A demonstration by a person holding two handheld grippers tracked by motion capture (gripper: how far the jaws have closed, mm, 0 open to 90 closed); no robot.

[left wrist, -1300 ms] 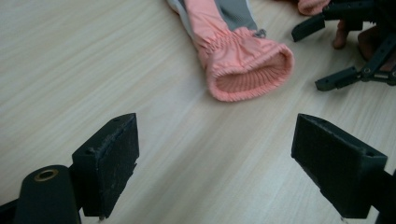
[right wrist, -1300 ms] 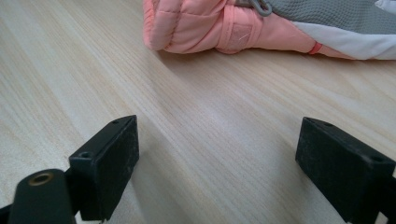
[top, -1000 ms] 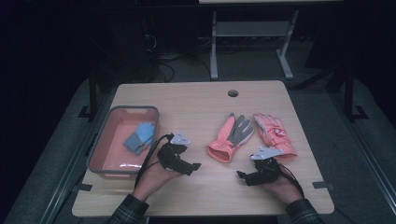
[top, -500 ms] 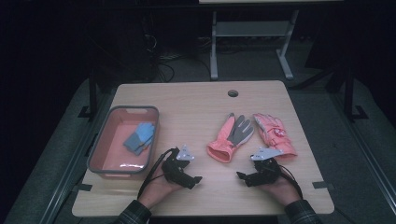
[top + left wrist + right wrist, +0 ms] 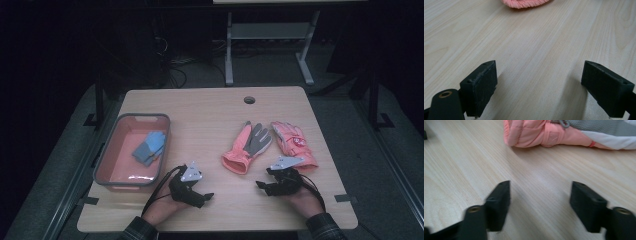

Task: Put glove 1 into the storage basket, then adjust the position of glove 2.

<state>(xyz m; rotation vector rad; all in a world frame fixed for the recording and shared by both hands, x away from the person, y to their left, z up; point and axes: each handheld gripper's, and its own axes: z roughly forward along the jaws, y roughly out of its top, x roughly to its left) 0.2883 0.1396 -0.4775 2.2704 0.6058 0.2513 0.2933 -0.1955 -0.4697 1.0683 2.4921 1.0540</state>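
Resting on the tabletop (image 5: 215, 107), both empty grippers are gaping, the right gripper (image 5: 540, 207) just closing partway near the glove (image 5: 536, 133), the left gripper (image 5: 539, 87) wide.

So my left claw (image 5: 202, 196) has pulled back from the edge of the pink bin (image 5: 107, 162) and dropped low over the bare surface (image 5: 210, 115) near me, still wide open. My right claw (image 5: 265, 186) just narrowed its jaws partway, nothing between them.
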